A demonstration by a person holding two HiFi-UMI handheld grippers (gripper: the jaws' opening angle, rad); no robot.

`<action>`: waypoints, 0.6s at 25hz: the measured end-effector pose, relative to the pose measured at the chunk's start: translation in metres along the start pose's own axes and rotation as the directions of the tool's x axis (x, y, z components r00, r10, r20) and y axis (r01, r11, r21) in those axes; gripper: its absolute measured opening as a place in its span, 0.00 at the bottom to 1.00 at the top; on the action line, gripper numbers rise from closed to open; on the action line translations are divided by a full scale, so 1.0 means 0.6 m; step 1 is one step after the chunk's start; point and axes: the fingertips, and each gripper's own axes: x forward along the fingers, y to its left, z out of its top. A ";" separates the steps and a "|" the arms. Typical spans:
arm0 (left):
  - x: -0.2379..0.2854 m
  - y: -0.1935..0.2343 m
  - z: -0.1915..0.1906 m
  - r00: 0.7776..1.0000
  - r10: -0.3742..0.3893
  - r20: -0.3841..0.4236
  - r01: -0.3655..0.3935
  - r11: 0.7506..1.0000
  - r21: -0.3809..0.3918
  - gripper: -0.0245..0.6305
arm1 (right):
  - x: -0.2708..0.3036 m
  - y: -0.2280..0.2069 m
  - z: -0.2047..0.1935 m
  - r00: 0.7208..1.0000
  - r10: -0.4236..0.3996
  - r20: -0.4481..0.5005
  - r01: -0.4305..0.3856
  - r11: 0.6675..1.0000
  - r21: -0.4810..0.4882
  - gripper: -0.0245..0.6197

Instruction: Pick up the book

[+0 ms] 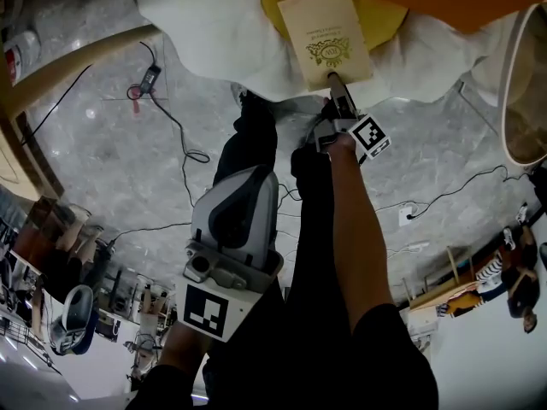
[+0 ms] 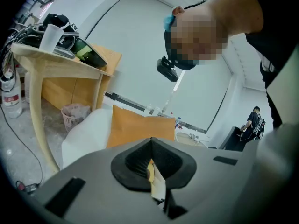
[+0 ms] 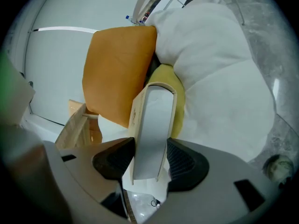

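**One firm grip made, the lift left to confirm**

Most of the job looks done to us. The white bedding (image 1: 214, 32) is the biggest thing here, with an orange pillow (image 3: 117, 69) and a yellow cushion (image 1: 380, 11) on it. The book (image 1: 325, 37) sits over the bedding's near edge, cover up, its far end across the yellow cushion.

Our right tool (image 3: 150, 164) is clamped on the book's near edge, one pad against each cover. Our left tool (image 2: 151, 157) has its pads brought together on nothing and hangs well apart from the book.

We judge the grasp secured. What remains is to carry the book clear of the bedding. We cannot tell whether the book already hangs free or rests on the cushion beneath.
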 end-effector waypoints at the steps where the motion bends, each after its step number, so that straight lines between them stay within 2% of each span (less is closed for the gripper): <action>1: -0.003 -0.003 0.005 1.000 0.001 0.000 -0.001 1.000 -0.002 0.04 | -0.007 0.006 0.004 1.000 -0.010 0.000 0.009 1.000 -0.016 0.39; 6: -0.013 -0.016 0.028 1.000 0.003 0.003 -0.003 1.000 -0.008 0.04 | -0.024 0.033 0.025 0.998 -0.069 -0.007 0.068 0.991 -0.113 0.38; 9: -0.018 -0.025 0.040 1.000 0.003 0.006 -0.003 1.000 -0.004 0.04 | -0.031 0.044 0.031 0.992 -0.127 -0.021 0.120 0.971 -0.205 0.38; 15: -0.031 -0.029 0.050 1.000 0.006 0.008 -0.006 1.000 0.007 0.04 | -0.040 0.090 0.043 0.974 -0.226 -0.019 0.191 0.865 -0.464 0.37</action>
